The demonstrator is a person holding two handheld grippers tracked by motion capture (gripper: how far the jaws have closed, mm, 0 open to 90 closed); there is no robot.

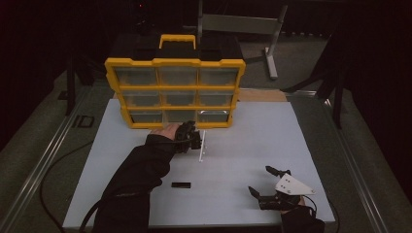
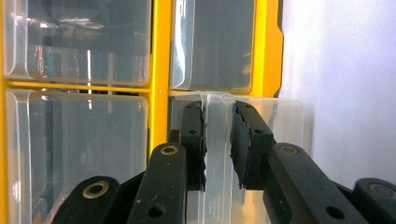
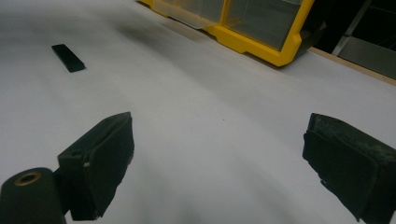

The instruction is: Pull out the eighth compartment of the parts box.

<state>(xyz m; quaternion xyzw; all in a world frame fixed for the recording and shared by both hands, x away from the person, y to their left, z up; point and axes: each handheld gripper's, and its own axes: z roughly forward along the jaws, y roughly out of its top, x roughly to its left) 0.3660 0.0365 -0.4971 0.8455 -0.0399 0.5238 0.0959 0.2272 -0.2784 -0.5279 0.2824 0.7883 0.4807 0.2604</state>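
Observation:
A yellow organizer [image 1: 175,90] with clear drawers stands upright at the back of the white table [image 1: 252,141]. My left gripper [image 1: 190,136] reaches its bottom row from the front. In the left gripper view the pads [image 2: 194,140] press on the clear handle tab [image 2: 217,154] of a drawer [image 2: 285,109] that sticks out a little from the yellow frame [image 2: 161,70]. My right gripper [image 1: 262,180] rests near the front right of the table, jaws wide apart over bare white surface [image 3: 219,126], nothing between them.
A small flat black piece [image 1: 181,185] [image 3: 68,57] lies on the table near the front. A thin pale strip [image 1: 203,145] lies just right of my left gripper. A metal stand [image 1: 269,53] rises behind the organizer. Dark floor surrounds the table.

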